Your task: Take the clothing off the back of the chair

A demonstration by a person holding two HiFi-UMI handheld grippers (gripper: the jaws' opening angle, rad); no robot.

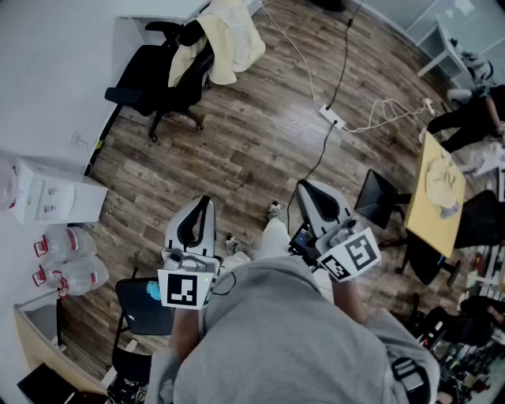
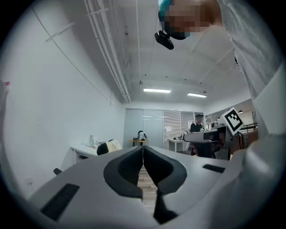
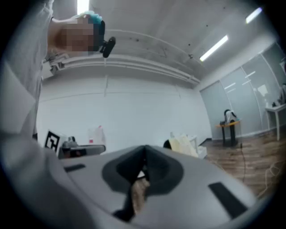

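A pale yellow garment (image 1: 225,39) hangs over the back of a black office chair (image 1: 162,83) at the far left of the room in the head view. Both grippers are held near my body, well short of the chair. My left gripper (image 1: 207,202) is shut and holds nothing; its tips meet in the left gripper view (image 2: 143,148), where the garment (image 2: 111,145) shows small and far off. My right gripper (image 1: 304,188) is shut too, with nothing in it (image 3: 144,151). From there the garment (image 3: 184,145) lies ahead to the right.
A white desk (image 1: 158,9) stands behind the chair. A power strip (image 1: 331,118) with trailing cables lies on the wooden floor between me and the chair. A white box (image 1: 55,197) and water bottles (image 1: 71,268) sit at left. A yellow table (image 1: 438,197) stands at right.
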